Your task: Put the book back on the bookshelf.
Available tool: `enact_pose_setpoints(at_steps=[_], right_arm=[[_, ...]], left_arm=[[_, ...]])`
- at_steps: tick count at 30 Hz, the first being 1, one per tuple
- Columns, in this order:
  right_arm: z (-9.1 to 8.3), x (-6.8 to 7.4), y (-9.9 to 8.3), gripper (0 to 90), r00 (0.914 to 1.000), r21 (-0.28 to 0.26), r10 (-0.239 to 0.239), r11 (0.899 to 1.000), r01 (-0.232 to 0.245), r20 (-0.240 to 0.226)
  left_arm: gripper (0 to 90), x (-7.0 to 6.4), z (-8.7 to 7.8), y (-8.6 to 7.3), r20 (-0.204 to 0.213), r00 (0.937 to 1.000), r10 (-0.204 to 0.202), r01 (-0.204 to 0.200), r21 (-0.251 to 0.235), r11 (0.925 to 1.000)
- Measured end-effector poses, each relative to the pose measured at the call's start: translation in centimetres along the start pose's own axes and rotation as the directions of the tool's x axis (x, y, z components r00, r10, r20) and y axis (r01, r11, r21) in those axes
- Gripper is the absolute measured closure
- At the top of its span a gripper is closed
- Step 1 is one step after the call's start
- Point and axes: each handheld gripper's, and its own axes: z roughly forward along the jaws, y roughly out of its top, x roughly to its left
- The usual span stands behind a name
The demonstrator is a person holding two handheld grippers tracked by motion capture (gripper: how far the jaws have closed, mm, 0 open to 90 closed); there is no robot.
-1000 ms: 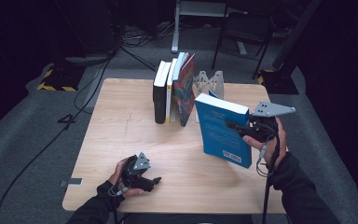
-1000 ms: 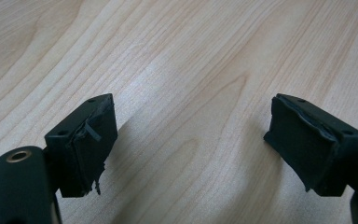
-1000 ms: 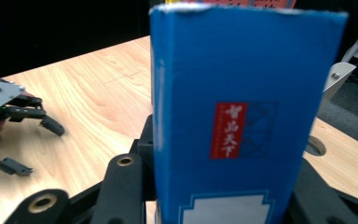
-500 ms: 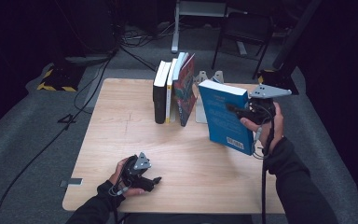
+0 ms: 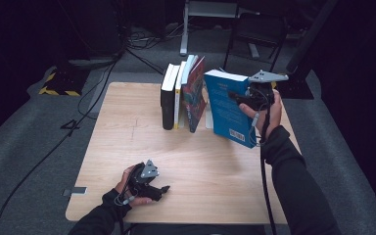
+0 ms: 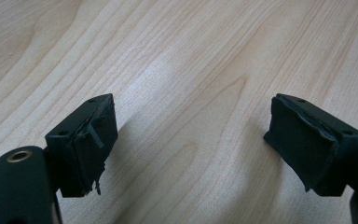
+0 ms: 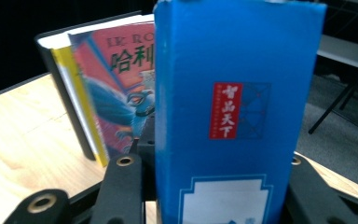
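Nearest me, my left gripper (image 5: 152, 188) rests low on the surface (image 5: 127, 147), jaws spread on nothing. Farther out, my right gripper (image 5: 245, 98) pinches the blue book (image 5: 227, 112) across its spine, held tilted just beside the standing row of books (image 5: 183, 93). It looks stiff and fairly heavy, so I'd grip mid-spine; the wrist is cocked inward.

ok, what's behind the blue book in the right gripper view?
Behind the blue book stands a row of upright books: a red illustrated cover and a yellow-edged one show. The blue book covers the row's right part, and the table beneath.
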Motion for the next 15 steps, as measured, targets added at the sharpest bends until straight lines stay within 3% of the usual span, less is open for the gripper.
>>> enact_pose_setpoints(at_steps=[11, 15], right_arm=[[2.9, -1.6, 1.5, 60.4, 0.9951, -0.019, 0.055, 0.998, -0.054, 0.082], [3.3, -2.1, 1.6, 60.4, 0.9925, -0.035, 0.097, 0.995, -0.094, 0.074]], left_arm=[[16.0, 0.0, 0.2, 0.2, 0.01, 0.9999, 0.007, -0.007, -0.002, 1.0], [15.9, 0.0, 0.2, 0.2, 0.009, 0.9999, 0.007, -0.007, 0.0, 1.0]])
